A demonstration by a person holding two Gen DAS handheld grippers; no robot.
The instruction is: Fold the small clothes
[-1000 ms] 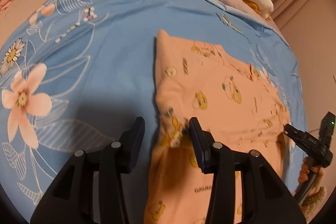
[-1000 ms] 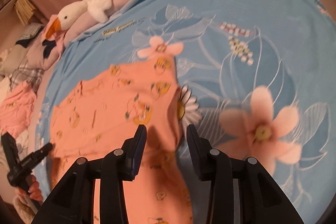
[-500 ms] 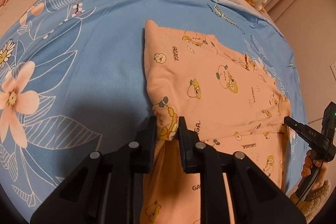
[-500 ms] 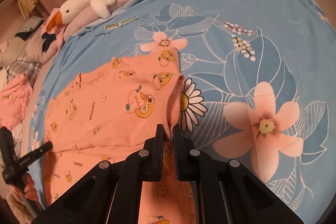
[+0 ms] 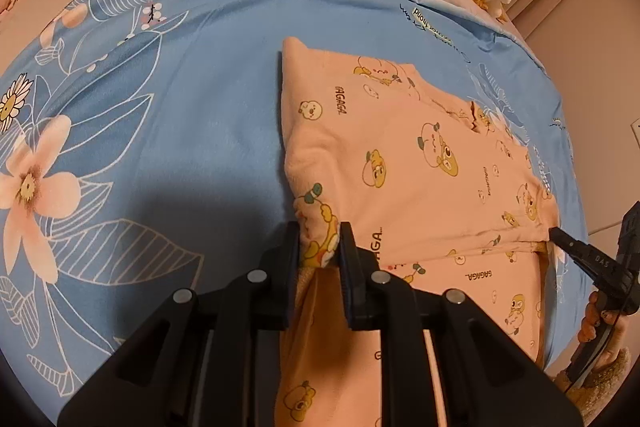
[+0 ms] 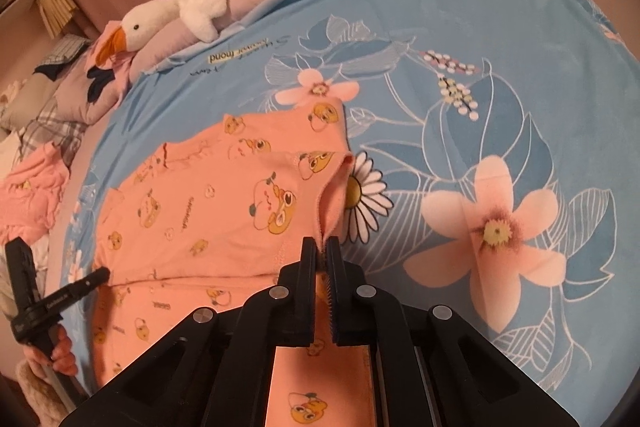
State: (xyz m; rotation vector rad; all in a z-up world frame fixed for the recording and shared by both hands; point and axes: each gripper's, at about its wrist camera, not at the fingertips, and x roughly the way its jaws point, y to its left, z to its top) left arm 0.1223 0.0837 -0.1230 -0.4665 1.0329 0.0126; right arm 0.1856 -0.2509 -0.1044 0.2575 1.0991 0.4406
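Peach cartoon-print cotton baby garment [image 5: 420,163], flat at frame centre on the blue floral bedsheet [image 5: 192,99], is pinched at opposite edges by the 2 black grippers, left gripper [image 5: 319,247] and right gripper [image 6: 321,259], grasp done, likely awaiting an even lift-and-fold.

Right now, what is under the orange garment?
The garment lies on the blue flowered sheet, which shows all around it. The part of the sheet beneath it is covered; whether anything else lies there cannot be seen.
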